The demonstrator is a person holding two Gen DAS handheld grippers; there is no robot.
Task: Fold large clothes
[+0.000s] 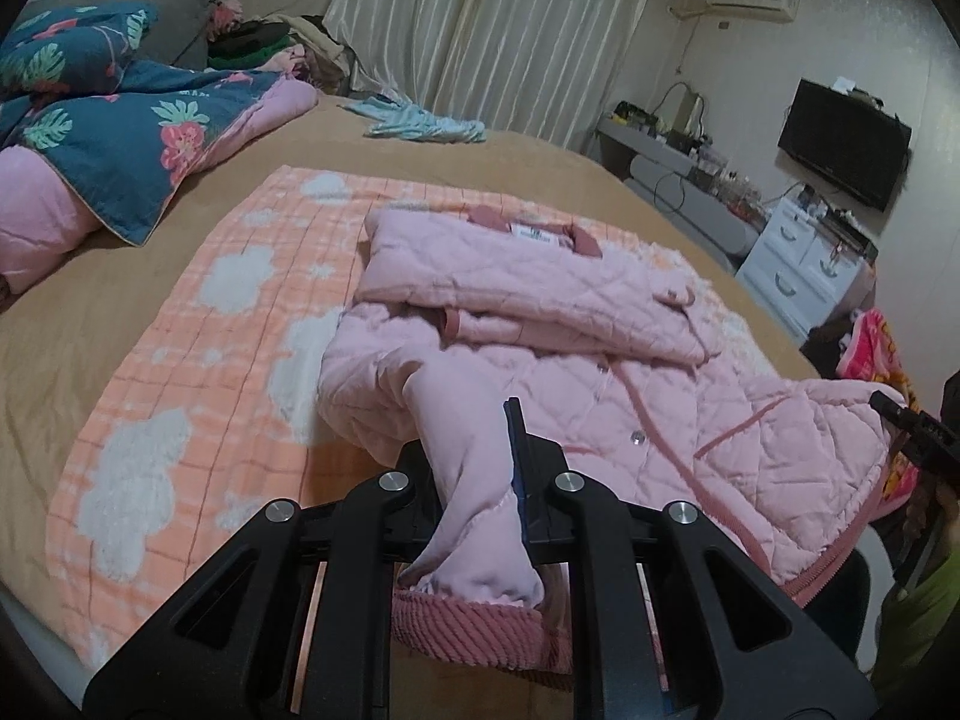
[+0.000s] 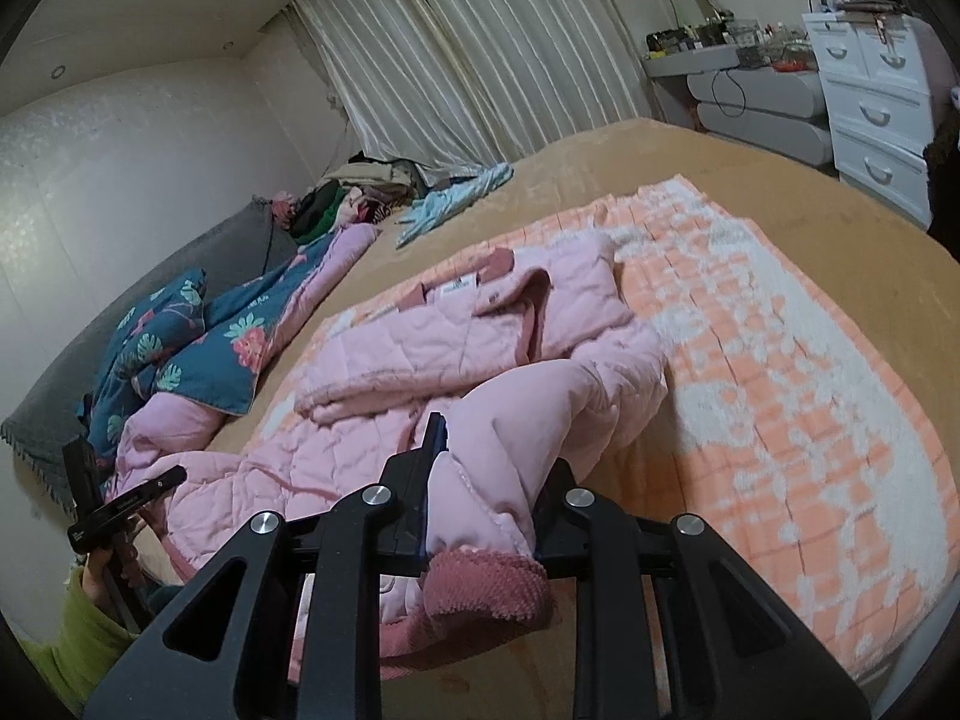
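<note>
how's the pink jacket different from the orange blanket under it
The pink jacket is plain quilted cloth, bunched, its hem held by both grippers; the orange blanket is checked with white patches, spread flat, untouched. Both lie on the bed.

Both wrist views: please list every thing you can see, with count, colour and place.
jacket: one, pink quilted, on the blanket, hem lifted
blanket: one, orange and white, spread on the bed
bed: one, tan cover
quilt: one, blue floral, bunched at the bed's far side
cloth: one, light blue, near the curtain
curtain: one, cream, back wall
drawers: one unit, white, beside the bed
television: one, black, on the wall
left gripper: black, shut on the jacket hem
right gripper: black, shut on the jacket hem
</note>
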